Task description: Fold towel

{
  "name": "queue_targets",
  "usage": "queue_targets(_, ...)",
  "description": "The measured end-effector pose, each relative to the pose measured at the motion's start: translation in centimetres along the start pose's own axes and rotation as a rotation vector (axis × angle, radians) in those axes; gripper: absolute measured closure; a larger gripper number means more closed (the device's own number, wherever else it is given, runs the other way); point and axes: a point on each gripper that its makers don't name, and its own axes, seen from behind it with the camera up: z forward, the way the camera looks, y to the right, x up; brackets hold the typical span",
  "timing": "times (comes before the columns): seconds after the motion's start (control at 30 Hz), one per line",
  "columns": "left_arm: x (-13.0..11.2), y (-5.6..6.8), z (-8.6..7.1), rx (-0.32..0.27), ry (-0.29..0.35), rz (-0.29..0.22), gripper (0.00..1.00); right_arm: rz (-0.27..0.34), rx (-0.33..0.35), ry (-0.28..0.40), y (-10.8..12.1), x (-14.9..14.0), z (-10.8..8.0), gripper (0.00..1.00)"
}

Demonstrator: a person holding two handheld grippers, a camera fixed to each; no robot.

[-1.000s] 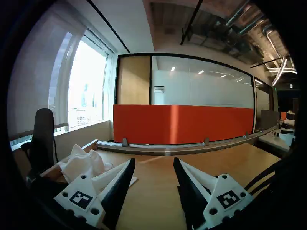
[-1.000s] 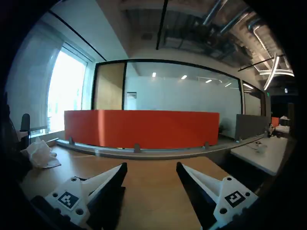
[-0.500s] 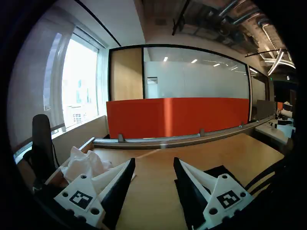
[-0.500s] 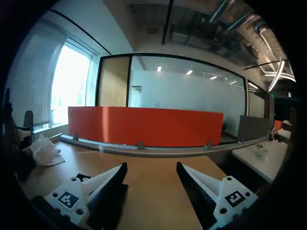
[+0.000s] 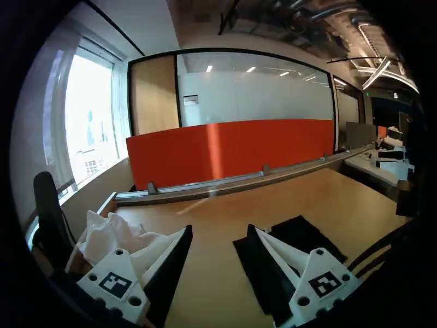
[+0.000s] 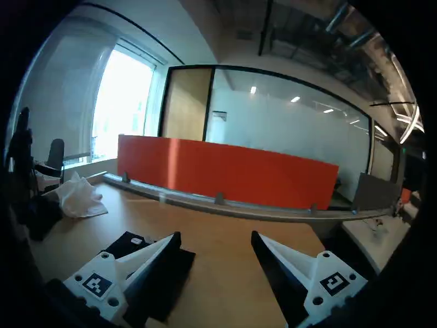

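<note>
1. The black towel [image 5: 306,232] lies flat on the wooden surface [image 5: 218,210]. It is low and to the right of the left claw [image 5: 218,229], and low and to the left of the right claw [image 6: 216,235], so it lies between them and looks about equally near to each.
2. Both claws gape wide, gripping nothing.
3. A crumpled white cloth [image 5: 114,238] sits far left.

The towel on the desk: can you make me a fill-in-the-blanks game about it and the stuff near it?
1. The towel lying on the wooden desk is ____ in colour.
2. The crumpled cloth at the window end of the desk is ____.
3. The divider along the far edge of the desk is ____.
4. The left gripper and the right gripper are both ____, with nothing between their fingers.

Missing words: black; white; orange; open.
</note>
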Motion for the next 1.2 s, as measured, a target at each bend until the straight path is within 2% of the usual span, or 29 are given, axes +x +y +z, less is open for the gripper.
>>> queue_targets(0.2, -1.1, 1.3, -0.1, -0.049, -0.037, 0.029, 0.27, -0.027, 0.071, -0.048, -1.4, -1.2, 0.2, 0.0)
queue_targets(0.47, -2.8, 2.7, -0.1, -0.101, -0.078, 0.03, 0.27, -0.047, 0.161, -0.104, -3.5, -2.8, 0.5, 0.0)
queue_targets(0.77, -5.3, 4.4, 0.1, -0.156, -0.136, 0.057, 0.27, -0.08, 0.254, -0.176, -5.4, -5.6, 0.8, 0.0)
queue_targets(1.2, -11.9, 7.4, 0.9, -0.25, -0.26, 0.095, 0.27, -0.145, 0.375, -0.293, -7.7, -12.3, 1.8, 0.0)
